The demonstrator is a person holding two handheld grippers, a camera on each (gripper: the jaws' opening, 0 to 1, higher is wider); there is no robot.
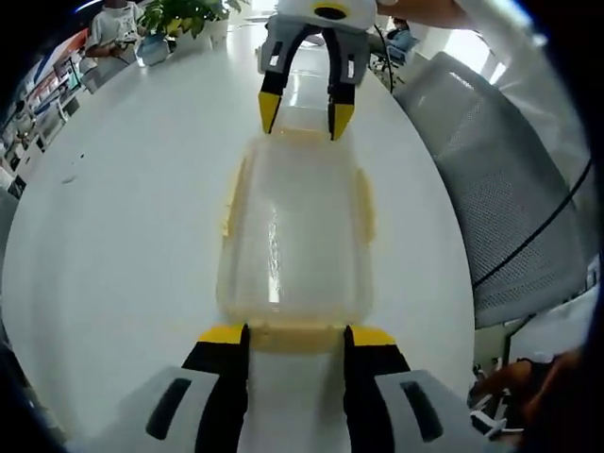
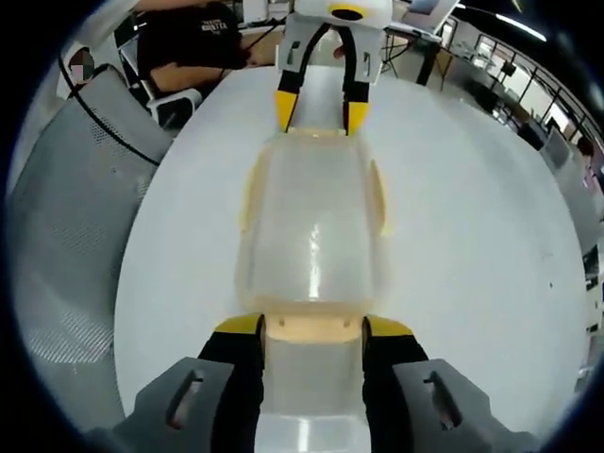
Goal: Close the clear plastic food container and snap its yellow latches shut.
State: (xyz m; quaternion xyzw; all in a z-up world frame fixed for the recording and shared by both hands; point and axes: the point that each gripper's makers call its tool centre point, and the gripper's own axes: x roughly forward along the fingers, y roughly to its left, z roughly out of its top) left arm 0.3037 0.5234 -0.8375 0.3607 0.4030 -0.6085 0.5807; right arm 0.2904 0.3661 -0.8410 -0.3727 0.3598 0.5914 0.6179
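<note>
The clear plastic container (image 1: 293, 236) (image 2: 311, 226) lies lengthwise on the white round table (image 1: 113, 208) (image 2: 472, 208) with its lid on. Yellow side latches (image 1: 366, 203) (image 2: 251, 193) run along both long edges. My left gripper (image 1: 297, 337) (image 2: 321, 111) stands open at one short end, and that end's yellow latch (image 1: 294, 342) sits between its yellow tips. At the opposite short end, my right gripper (image 2: 314, 330) (image 1: 304, 115) is open too, straddling the other end latch (image 2: 314, 323). Whether the latches are snapped down I cannot tell.
A grey mesh chair (image 1: 510, 189) (image 2: 66, 217) stands close to the table's edge on one side. A potted plant (image 1: 184, 14) sits at the table's far end in the left gripper view. A person in black (image 2: 189, 42) sits beyond the table.
</note>
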